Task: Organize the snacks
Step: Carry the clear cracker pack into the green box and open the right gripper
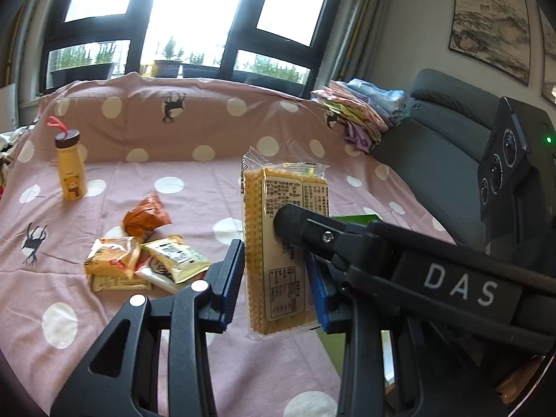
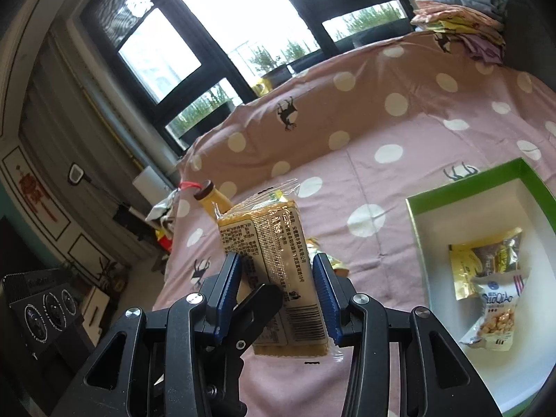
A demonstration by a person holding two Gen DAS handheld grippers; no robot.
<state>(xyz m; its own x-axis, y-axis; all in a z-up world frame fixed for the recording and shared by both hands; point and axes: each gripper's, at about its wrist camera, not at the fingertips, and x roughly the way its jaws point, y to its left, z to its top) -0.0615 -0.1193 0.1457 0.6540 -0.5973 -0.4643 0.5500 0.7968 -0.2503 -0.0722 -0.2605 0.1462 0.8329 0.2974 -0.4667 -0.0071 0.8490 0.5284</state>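
Observation:
A long yellow cracker packet (image 1: 281, 246) stands upright between the blue pads of my left gripper (image 1: 274, 278), held above the pink dotted cloth. My right gripper (image 2: 278, 299) has its pads on both sides of the same packet (image 2: 278, 271); one of its fingers (image 1: 295, 226) crosses the left wrist view against the packet. Several loose snack packets (image 1: 139, 260) and an orange one (image 1: 146, 215) lie on the cloth to the left. A green box (image 2: 465, 184) with a white inside holds a yellow packet (image 2: 486, 260) and a peanut packet (image 2: 497, 316).
A yellow bottle (image 1: 71, 170) with a brown cap stands at the back left. Folded clothes (image 1: 361, 111) are piled at the back right beside a dark grey sofa (image 1: 434, 139). Windows lie beyond the cloth.

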